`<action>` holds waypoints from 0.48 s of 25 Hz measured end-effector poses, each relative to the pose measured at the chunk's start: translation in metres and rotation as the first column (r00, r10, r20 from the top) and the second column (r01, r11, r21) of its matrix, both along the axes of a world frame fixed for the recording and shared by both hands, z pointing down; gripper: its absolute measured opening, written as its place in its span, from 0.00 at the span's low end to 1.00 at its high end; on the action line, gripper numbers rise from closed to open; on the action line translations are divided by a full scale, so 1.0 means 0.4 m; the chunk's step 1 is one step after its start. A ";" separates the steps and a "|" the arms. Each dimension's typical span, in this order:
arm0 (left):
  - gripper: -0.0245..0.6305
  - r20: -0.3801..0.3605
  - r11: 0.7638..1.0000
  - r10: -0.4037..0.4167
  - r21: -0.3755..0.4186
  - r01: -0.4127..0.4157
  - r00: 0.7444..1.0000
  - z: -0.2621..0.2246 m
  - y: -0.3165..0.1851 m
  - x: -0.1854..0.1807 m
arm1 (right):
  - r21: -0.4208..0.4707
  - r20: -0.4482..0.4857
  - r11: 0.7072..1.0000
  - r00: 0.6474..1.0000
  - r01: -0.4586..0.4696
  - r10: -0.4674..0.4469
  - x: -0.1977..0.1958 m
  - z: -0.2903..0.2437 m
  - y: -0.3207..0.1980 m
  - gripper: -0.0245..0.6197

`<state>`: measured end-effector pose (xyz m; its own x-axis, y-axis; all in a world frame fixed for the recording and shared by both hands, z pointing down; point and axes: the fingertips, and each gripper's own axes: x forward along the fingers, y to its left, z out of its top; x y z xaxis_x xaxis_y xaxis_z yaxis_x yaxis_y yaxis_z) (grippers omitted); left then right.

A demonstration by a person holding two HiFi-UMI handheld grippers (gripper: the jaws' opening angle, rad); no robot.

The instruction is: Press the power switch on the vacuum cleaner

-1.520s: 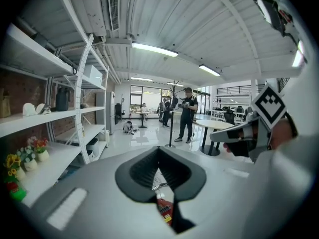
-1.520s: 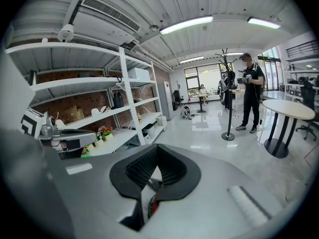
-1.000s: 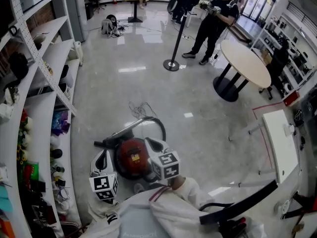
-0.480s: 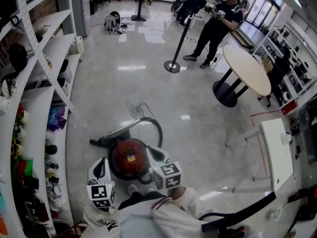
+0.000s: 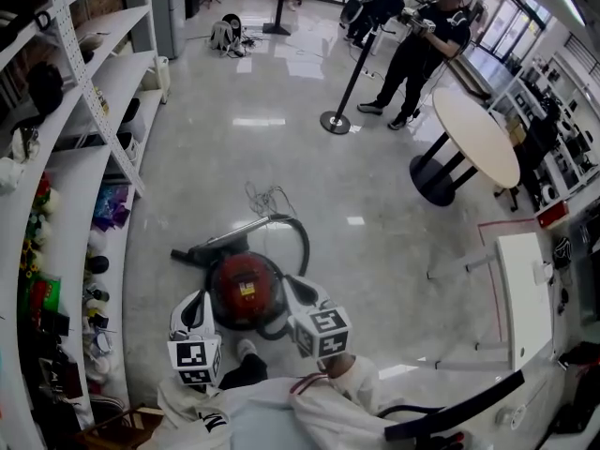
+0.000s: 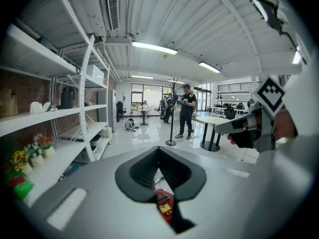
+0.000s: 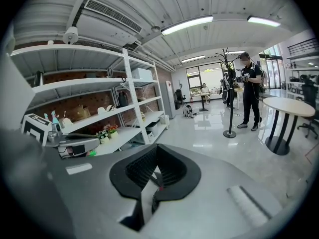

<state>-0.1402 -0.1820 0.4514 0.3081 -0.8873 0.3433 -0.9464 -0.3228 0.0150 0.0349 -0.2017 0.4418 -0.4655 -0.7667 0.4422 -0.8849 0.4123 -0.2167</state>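
A round red vacuum cleaner (image 5: 244,289) sits on the glossy floor, its black hose (image 5: 298,240) looping behind it and a wand lying to its left. My left gripper (image 5: 194,313) hangs just left of the red body. My right gripper (image 5: 302,293) is just right of the body. Neither touches it that I can see. In the left gripper view the gripper (image 6: 159,150) is shut and empty, and part of the red body (image 6: 165,203) shows through the slit below its pads. My right gripper (image 7: 157,146) is shut on nothing in its own view.
White shelving (image 5: 89,101) with small items runs along the left. A thin cord (image 5: 267,197) lies on the floor beyond the vacuum. Farther off stand a stanchion post (image 5: 336,120), a person (image 5: 417,50), a round table (image 5: 473,139) and a white table (image 5: 532,284).
The head view has drifted a little, so the vacuum cleaner sits slightly lower in the frame. Both grippers stay shut on either side of the red body.
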 end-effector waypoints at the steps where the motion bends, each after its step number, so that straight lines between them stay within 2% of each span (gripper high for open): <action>1: 0.04 0.002 1.000 -0.006 0.004 0.006 1.000 -0.003 0.004 0.002 | 0.003 0.001 1.000 1.000 0.003 -0.003 0.005 -0.002 0.004 0.04; 6: 0.04 0.004 0.999 -0.030 0.013 0.030 1.000 -0.014 0.033 0.029 | 0.021 0.010 1.000 1.000 0.009 -0.009 0.038 -0.014 0.029 0.04; 12: 0.04 0.022 1.000 -0.010 0.026 0.009 1.000 -0.032 0.080 0.098 | 0.027 0.032 0.999 0.999 0.019 -0.020 0.072 -0.017 0.074 0.04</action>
<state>-0.1008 -0.1500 0.4388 0.2924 -0.8989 0.3263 -0.9493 -0.3140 -0.0142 0.0639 -0.1723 0.4351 -0.4938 -0.7687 0.4066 -0.8696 0.4351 -0.2335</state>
